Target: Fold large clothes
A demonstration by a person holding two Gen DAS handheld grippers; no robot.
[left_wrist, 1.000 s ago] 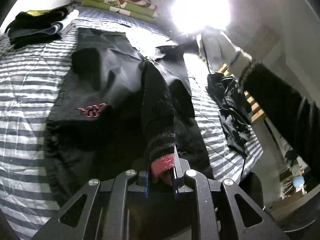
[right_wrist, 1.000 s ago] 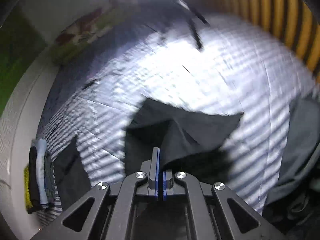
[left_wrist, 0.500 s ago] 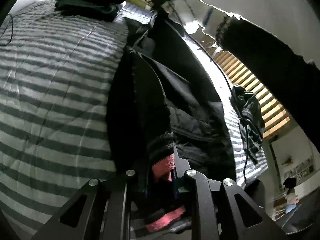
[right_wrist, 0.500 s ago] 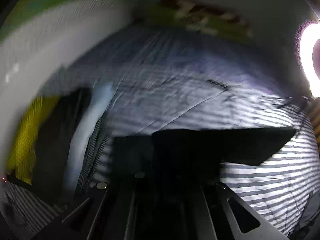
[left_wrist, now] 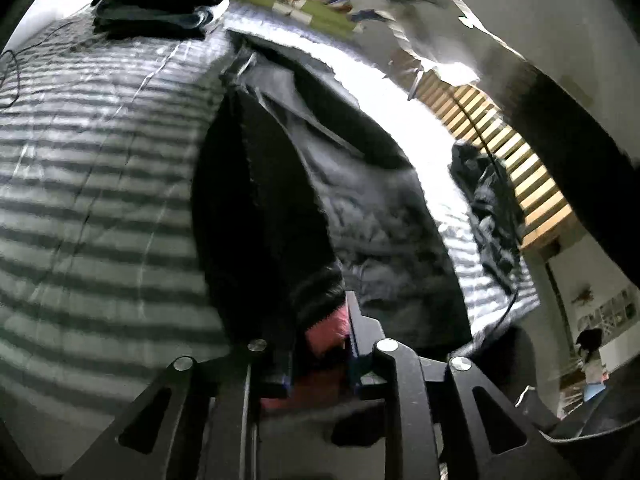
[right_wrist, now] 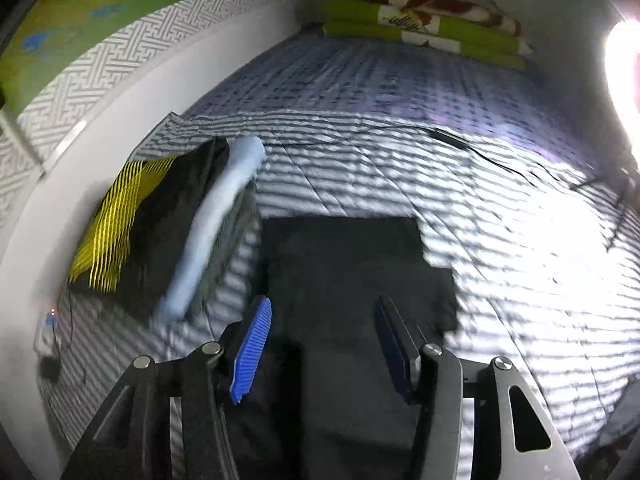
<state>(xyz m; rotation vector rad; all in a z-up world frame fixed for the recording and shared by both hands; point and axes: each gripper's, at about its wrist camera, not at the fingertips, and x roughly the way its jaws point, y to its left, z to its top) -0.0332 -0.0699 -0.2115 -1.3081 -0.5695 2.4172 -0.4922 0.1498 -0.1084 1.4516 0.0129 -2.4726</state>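
No text, label, brand, number or sign can be read in either view. The pale sheets on the far wall (left_wrist: 604, 316), to the right of the striped bed cover (left_wrist: 92, 208) in the left wrist view, are too small and blurred to make out. The folded green blanket (right_wrist: 424, 28) at the far end of that cover shows only a brown and white pattern, no letters.

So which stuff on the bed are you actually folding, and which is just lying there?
Part of the job:
- black jacket, its pink cuff pinched in the left gripper
- right gripper, open above the jacket's dark cloth

Just lying about:
- stack of folded clothes
- green blanket
- black cable
- striped bedspread
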